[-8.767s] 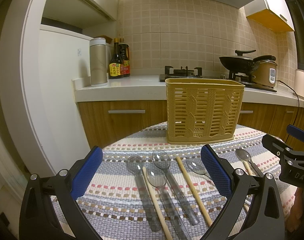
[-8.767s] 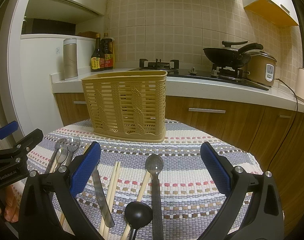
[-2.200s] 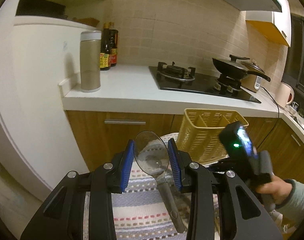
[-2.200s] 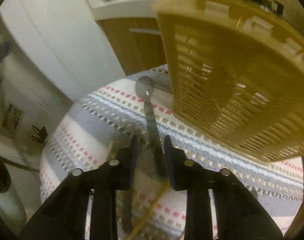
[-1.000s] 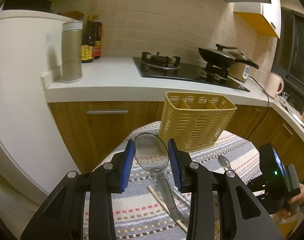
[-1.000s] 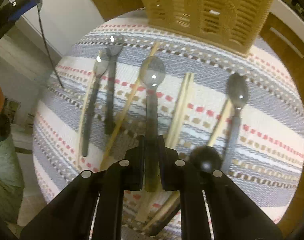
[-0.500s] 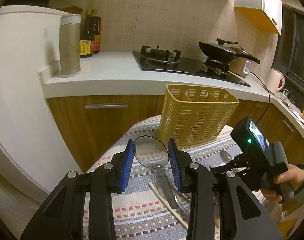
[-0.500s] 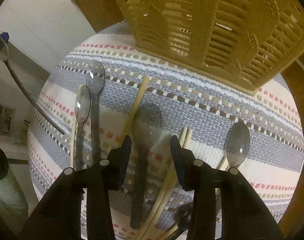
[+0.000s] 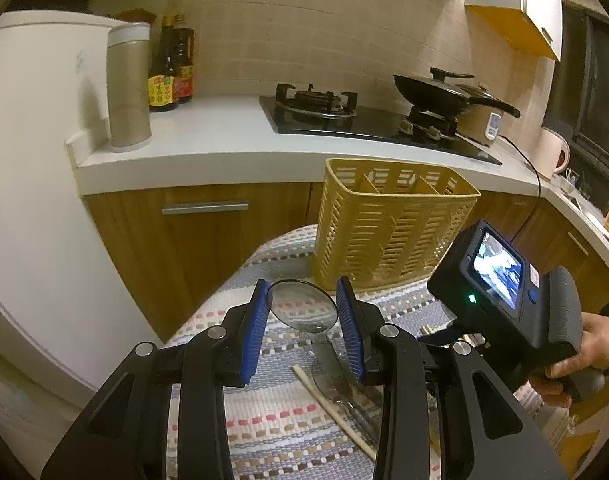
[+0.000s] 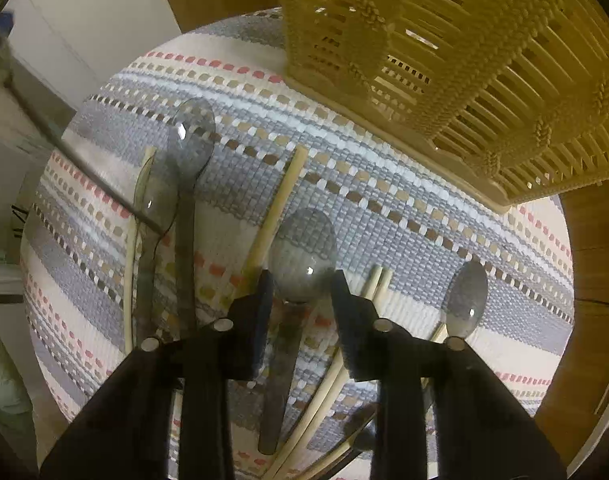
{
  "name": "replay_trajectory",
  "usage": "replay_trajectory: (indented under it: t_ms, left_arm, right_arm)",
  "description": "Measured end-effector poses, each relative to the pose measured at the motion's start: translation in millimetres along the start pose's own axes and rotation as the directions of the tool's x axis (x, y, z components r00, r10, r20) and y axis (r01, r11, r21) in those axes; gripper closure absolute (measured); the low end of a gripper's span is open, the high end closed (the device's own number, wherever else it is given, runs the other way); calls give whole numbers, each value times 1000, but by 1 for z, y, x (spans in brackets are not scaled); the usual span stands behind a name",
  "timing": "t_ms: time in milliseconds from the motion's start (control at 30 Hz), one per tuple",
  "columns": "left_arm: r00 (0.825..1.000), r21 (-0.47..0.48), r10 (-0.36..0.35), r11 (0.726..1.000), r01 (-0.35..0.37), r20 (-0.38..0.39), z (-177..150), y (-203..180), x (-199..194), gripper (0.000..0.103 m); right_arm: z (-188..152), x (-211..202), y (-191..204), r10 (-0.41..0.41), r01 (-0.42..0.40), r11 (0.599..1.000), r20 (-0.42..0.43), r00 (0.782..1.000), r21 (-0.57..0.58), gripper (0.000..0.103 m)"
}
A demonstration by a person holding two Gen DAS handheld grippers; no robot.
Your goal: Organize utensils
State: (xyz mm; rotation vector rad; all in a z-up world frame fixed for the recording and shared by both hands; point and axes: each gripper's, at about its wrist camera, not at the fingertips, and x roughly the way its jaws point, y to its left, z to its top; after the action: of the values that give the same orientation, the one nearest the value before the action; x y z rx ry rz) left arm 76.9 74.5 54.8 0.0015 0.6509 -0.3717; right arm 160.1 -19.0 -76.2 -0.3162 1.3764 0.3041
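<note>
My left gripper is shut on a clear plastic spoon, held by its bowl above the striped table mat. The yellow slotted utensil basket stands beyond it at the mat's far edge. My right gripper is open, low over the mat, its jaws either side of another clear spoon that lies on the mat. The basket fills the upper right of the right wrist view. More clear spoons and wooden chopsticks lie on the mat.
The right hand-held gripper body with its screen shows at the right of the left wrist view. A kitchen counter with a steel canister, sauce bottles, a gas hob and a wok stands behind the table.
The right gripper has opened and dropped closer to the mat around a lying spoon, nearer the basket. The left gripper still holds its spoon, now slightly closer to the basket.
</note>
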Motion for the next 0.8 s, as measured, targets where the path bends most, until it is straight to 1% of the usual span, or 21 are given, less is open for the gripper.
replay_trajectory:
  t_ms: [100, 167, 267, 333, 367, 433, 533, 567, 600, 633, 667, 733, 767, 800]
  left_arm:
    - [1000, 9, 2, 1000, -2, 4, 0, -4, -1, 71]
    - [1000, 18, 5, 1000, -5, 5, 1, -7, -1, 71]
    - [1000, 32, 0, 999, -1, 8, 1, -12, -4, 71]
    - [1000, 43, -3, 999, 2, 15, 3, -16, -8, 71]
    - [1000, 49, -5, 999, 4, 20, 4, -18, -11, 71]
    - [999, 58, -8, 998, 6, 32, 7, -22, -16, 71]
    - [998, 73, -12, 997, 8, 58, 14, -30, -26, 71]
    - [998, 75, -13, 997, 8, 69, 18, -32, -30, 71]
    - [997, 78, -13, 997, 7, 78, 21, -35, -33, 71]
    - [996, 81, -12, 997, 5, 88, 25, -38, -36, 71]
    - [995, 86, -12, 996, 3, 98, 30, -40, -39, 71]
    - [992, 96, -7, 995, -5, 127, 45, -46, -46, 71]
    - [991, 99, -6, 995, -8, 136, 50, -48, -48, 71]
    - [990, 103, -5, 995, -10, 144, 58, -50, -50, 71]
  right_arm:
    - [-7, 2, 4, -6, 6, 1000, 32, 999, -17, 77]
    - [-11, 0, 1, 22, -22, 1000, 41, 999, -2, 77]
    - [-20, -13, -9, 69, -70, 997, 96, 993, 14, 77]
    - [-28, -25, -17, 105, -110, 994, 140, 985, 25, 77]
    - [-33, -36, -20, 127, -134, 991, 182, 975, 25, 77]
    - [-42, -51, -25, 141, -150, 988, 241, 960, 19, 77]
    - [-63, -82, -35, 161, -171, 985, 364, 917, -4, 77]
    - [-70, -96, -37, 162, -174, 985, 416, 895, -10, 77]
    - [-78, -108, -39, 167, -181, 983, 451, 877, -12, 78]
    - [-79, -122, -42, 170, -188, 982, 492, 854, -13, 79]
    - [-79, -135, -44, 167, -187, 982, 528, 833, -15, 103]
    - [-80, -156, -51, 159, -182, 983, 589, 793, -20, 103]
    - [-79, -173, -59, 141, -173, 985, 629, 765, -10, 103]
    - [-76, -182, -63, 131, -170, 985, 645, 753, -1, 103]
